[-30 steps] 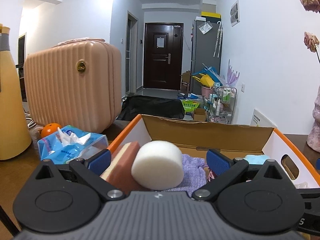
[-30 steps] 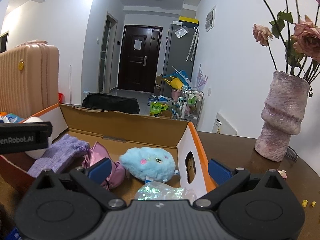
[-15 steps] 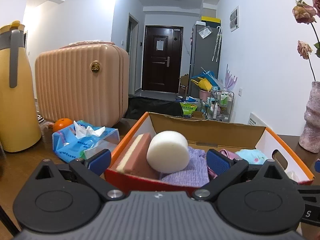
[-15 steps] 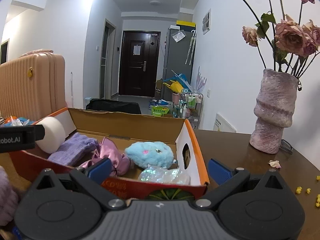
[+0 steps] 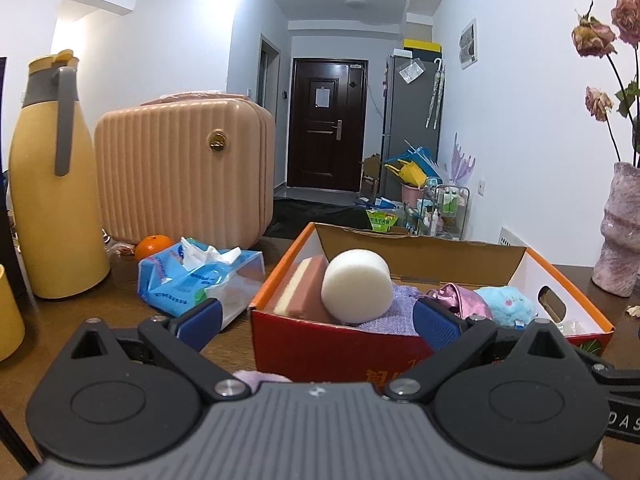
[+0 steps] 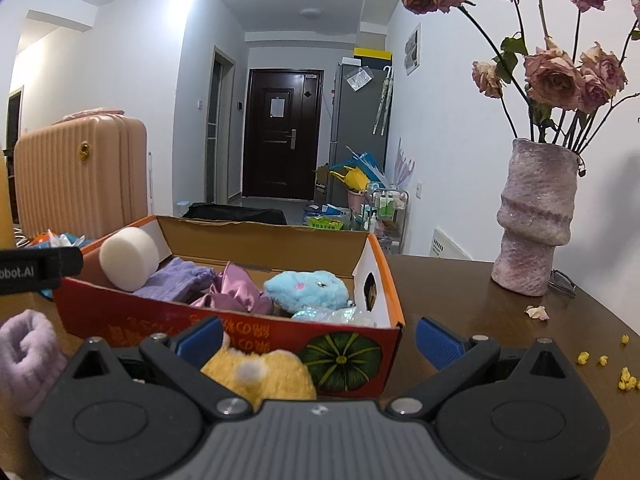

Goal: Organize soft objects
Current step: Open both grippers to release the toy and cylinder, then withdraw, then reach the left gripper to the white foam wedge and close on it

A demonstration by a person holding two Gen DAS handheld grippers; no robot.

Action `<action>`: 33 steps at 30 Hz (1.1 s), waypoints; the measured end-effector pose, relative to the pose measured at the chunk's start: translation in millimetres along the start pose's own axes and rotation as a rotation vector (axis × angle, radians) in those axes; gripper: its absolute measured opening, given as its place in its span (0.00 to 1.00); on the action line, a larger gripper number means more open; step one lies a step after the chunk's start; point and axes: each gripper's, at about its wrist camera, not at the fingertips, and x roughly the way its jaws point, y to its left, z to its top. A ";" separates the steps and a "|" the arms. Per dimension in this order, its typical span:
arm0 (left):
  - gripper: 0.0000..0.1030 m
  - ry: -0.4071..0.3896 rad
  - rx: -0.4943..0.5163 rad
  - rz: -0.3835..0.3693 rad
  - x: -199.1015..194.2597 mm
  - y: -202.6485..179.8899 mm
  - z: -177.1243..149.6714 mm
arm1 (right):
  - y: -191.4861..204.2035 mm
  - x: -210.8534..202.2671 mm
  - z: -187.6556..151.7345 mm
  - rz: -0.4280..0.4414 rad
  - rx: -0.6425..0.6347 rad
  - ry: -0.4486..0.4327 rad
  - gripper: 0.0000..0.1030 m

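Observation:
An orange cardboard box (image 5: 320, 340) (image 6: 232, 330) stands on the brown table. It holds a white round sponge (image 5: 357, 286) (image 6: 129, 258), a pink-and-cream sponge (image 5: 304, 292), a purple knit cloth (image 6: 176, 280), a pink satin piece (image 6: 236, 294), a blue plush (image 6: 308, 290) (image 5: 506, 306) and a shiny wrapped item (image 6: 340, 316). In front of the box lie a yellow plush (image 6: 264, 376) and a lilac fuzzy roll (image 6: 24, 352). My left gripper (image 5: 316, 322) is open and empty before the box. My right gripper (image 6: 318, 338) is open above the yellow plush.
A blue tissue pack (image 5: 196, 276), an orange (image 5: 154, 245), a peach case (image 5: 184, 168) and a yellow jug (image 5: 52, 180) stand left of the box. A pink vase (image 6: 536, 220) with dried roses stands right. Petals (image 6: 538, 312) and yellow crumbs (image 6: 624, 376) lie nearby.
Both grippers have pulled back and away from the box, so its front wall and the yellow plush and lilac roll in front now show. Both stay open.

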 end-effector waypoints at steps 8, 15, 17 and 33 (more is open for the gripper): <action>1.00 0.002 0.012 -0.012 -23.9 6.3 -7.1 | 3.1 -25.2 -9.8 0.012 -0.010 0.001 1.00; 1.00 0.013 0.032 -0.019 -43.3 12.0 -16.3 | 3.8 -47.9 -17.7 0.021 -0.019 -0.006 1.00; 1.00 0.019 0.037 -0.021 -47.9 13.9 -18.7 | 3.7 -54.2 -19.8 0.024 -0.018 -0.006 1.00; 1.00 0.071 0.076 -0.086 -87.4 20.8 -39.4 | -4.0 -96.5 -41.5 0.036 0.011 0.024 1.00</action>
